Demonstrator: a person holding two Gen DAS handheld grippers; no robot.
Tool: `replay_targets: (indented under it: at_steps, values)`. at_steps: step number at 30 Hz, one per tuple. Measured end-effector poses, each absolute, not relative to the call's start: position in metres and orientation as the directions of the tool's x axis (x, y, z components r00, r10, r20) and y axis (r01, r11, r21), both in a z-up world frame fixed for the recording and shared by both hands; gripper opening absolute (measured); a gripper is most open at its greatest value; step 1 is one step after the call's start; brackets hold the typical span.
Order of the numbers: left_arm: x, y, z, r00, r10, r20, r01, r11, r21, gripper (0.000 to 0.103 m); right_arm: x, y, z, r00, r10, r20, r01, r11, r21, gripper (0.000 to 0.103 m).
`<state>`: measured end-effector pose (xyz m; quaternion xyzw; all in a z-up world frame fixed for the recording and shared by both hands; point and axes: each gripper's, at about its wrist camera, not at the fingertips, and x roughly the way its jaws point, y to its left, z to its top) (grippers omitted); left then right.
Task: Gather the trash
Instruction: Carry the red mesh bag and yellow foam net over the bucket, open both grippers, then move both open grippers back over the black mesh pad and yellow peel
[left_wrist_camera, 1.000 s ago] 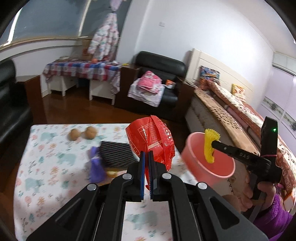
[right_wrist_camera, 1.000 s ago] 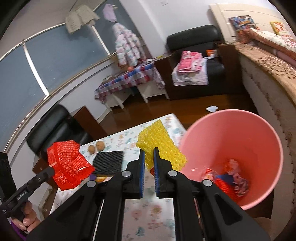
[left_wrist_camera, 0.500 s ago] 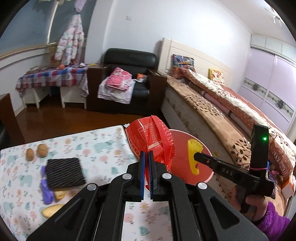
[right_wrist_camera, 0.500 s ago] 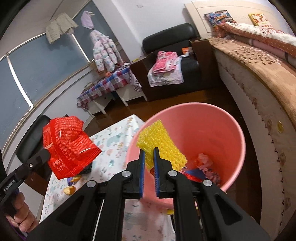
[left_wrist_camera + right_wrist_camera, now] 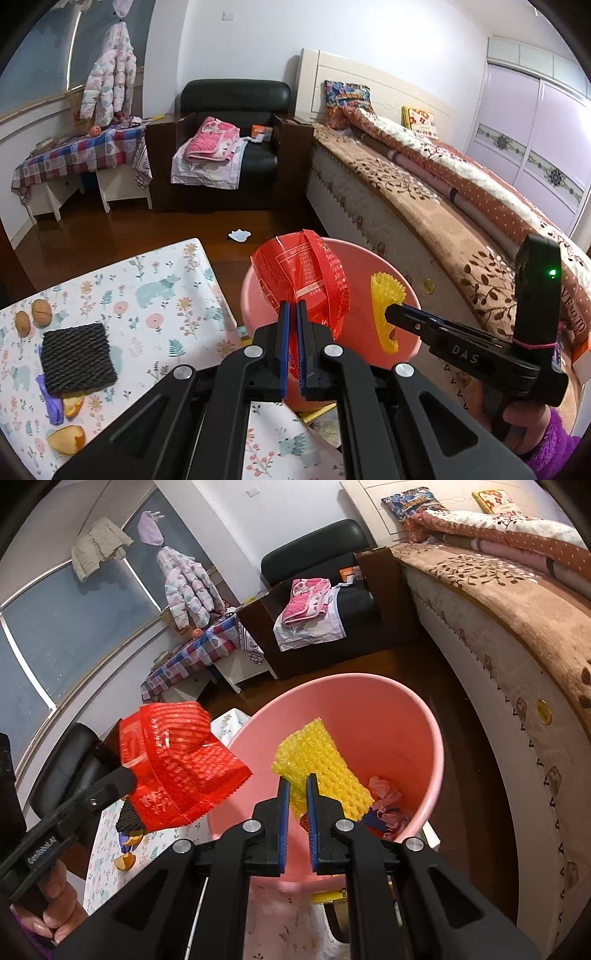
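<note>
The left claw (image 5: 291,325) is pinching a crinkled red plastic snack wrapper (image 5: 301,280), and the right claw (image 5: 296,801) is pinching a piece of yellow bubbled foam netting (image 5: 319,766); both sets of jaws are pressed together on their loads. Each piece hangs over the round pink plastic bucket (image 5: 424,746), which stands on the floor just beside the corner of the desk with the floral cloth (image 5: 147,295) and near the bed. In the right wrist view the yellow netting sits well inside the rim, above crumpled wrappers already lying at the bottom, while the red wrapper looks to be at the near edge of the rim rather than fully over the opening. The step in hand appears to be the drop-off of two pieces at once. The next move probably calls for bringing the left claw a little further over the opening, then spreading both claws so the light pieces fall in; thin film like this may cling to the pads. Left on the desk are a black ribbed foam pad (image 5: 77,358), orange peel pieces (image 5: 66,439), a purple scrap (image 5: 50,400) and two walnuts (image 5: 33,319).
</note>
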<state>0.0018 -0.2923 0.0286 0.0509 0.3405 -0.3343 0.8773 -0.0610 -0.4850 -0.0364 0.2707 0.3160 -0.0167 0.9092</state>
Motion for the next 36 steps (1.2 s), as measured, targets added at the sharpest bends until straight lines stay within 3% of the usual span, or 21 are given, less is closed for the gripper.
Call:
replay_targets:
  at_steps: [9, 12, 14, 15, 21, 25, 27, 36]
  values:
    - [0.006, -0.308, 0.017, 0.523, -0.549, -0.652, 0.620, 0.770, -0.150, 0.007, -0.063, -0.491, -0.041, 0.799, 0.142, -0.584, 0.210, 0.844, 0.493, 0.009]
    - [0.006, -0.307, 0.016, 0.523, -0.552, -0.649, 0.614, 0.772, -0.162, 0.016, -0.062, -0.492, -0.042, 0.797, 0.143, -0.587, 0.212, 0.843, 0.494, 0.009]
    - [0.007, -0.306, 0.017, 0.518, -0.555, -0.651, 0.612, 0.772, -0.171, 0.033, -0.062, -0.491, -0.043, 0.796, 0.142, -0.588, 0.215, 0.842, 0.494, 0.009]
    - [0.007, -0.306, 0.017, 0.517, -0.555, -0.651, 0.609, 0.773, -0.175, 0.034, -0.062, -0.491, -0.043, 0.796, 0.141, -0.589, 0.217, 0.842, 0.495, 0.009]
    - [0.007, -0.300, 0.018, 0.522, -0.553, -0.649, 0.600, 0.779, -0.182, 0.035, -0.061, -0.492, -0.044, 0.792, 0.134, -0.596, 0.232, 0.837, 0.495, 0.011]
    - [0.006, -0.294, 0.017, 0.524, -0.552, -0.649, 0.595, 0.782, -0.184, 0.036, -0.060, -0.492, -0.045, 0.786, 0.138, -0.603, 0.236, 0.835, 0.497, 0.029]
    - [0.005, -0.291, 0.017, 0.525, -0.551, -0.649, 0.591, 0.784, -0.188, 0.036, -0.060, -0.491, -0.044, 0.784, 0.130, -0.607, 0.238, 0.840, 0.488, 0.033]
    - [0.002, -0.271, 0.019, 0.547, -0.530, -0.648, 0.565, 0.805, -0.181, 0.037, -0.059, -0.471, -0.034, 0.783, 0.148, -0.605, 0.193, 0.866, 0.461, 0.033]
